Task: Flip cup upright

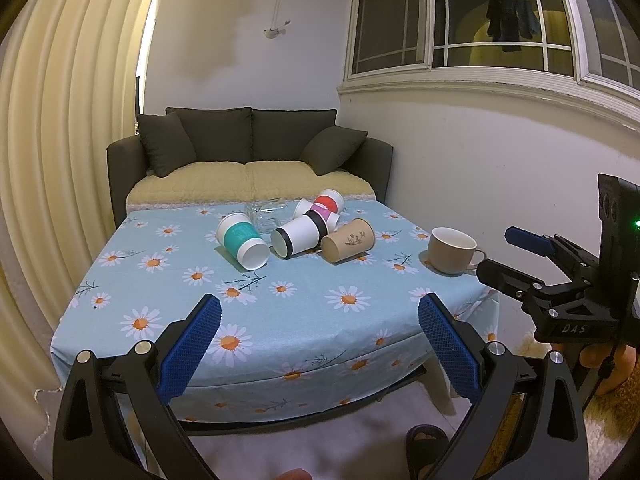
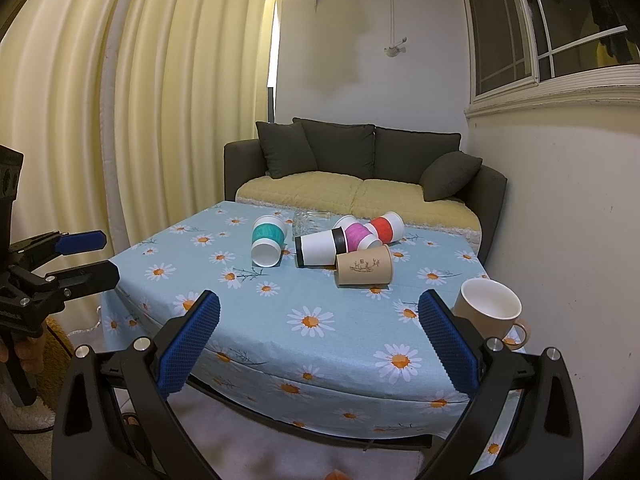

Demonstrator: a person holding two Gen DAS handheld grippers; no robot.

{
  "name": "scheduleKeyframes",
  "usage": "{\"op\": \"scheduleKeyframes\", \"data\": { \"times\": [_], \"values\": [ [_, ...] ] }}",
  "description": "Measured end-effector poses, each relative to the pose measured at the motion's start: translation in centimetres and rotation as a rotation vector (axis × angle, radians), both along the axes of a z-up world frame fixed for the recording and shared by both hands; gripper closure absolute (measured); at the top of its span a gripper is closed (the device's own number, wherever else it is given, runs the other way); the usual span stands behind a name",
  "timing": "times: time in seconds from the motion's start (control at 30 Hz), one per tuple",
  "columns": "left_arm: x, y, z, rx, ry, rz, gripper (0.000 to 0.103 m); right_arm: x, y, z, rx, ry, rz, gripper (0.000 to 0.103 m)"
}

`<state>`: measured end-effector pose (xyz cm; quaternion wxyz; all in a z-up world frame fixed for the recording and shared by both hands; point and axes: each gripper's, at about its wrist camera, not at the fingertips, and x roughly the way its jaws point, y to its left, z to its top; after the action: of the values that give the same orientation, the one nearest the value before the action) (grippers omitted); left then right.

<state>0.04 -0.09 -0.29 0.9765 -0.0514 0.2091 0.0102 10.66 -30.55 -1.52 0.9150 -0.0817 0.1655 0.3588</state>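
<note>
Paper cups (image 1: 304, 232) on their sides mid-table (image 1: 280, 320) — mug (image 1: 454, 249) upright right — sofa (image 1: 248, 160) behind.

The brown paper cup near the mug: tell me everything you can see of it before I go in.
The brown paper cup is plain kraft-coloured card with a small dark printed drawing on its side. It lies on its side on the tablecloth, at the near right end of the cup cluster, against the black-banded white cup. No gripper touches it; the mug stands apart.

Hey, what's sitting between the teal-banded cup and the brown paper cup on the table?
The black-banded white cup lies on its side between the teal-banded cup and the brown paper cup, touching the brown one. Both wrist views show it.
</note>
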Motion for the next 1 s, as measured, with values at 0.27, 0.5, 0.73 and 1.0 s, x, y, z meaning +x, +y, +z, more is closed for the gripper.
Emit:
{"op": "scheduleKeyframes", "data": {
  "times": [0.27,0.5,0.73,1.0],
  "values": [
    [0.02,-0.21,0.00,0.002,0.002,0.000,0.007,0.25,-0.05,-0.19,-0.007,0.000,-0.001,0.005],
    [0.05,-0.17,0.01,0.002,0.003,-0.001,0.007,0.22,-0.03,-0.27,-0.010,-0.002,-0.001,0.005],
    [0.05,-0.14,0.02,0.001,0.003,-0.002,0.007,0.12,0.16,-0.30,-0.014,-0.001,-0.002,0.005],
    [0.08,-0.17,-0.13,-0.004,0.008,-0.004,0.007,0.05,0.26,-0.28,-0.016,0.000,0.000,0.005]
  ]
}}
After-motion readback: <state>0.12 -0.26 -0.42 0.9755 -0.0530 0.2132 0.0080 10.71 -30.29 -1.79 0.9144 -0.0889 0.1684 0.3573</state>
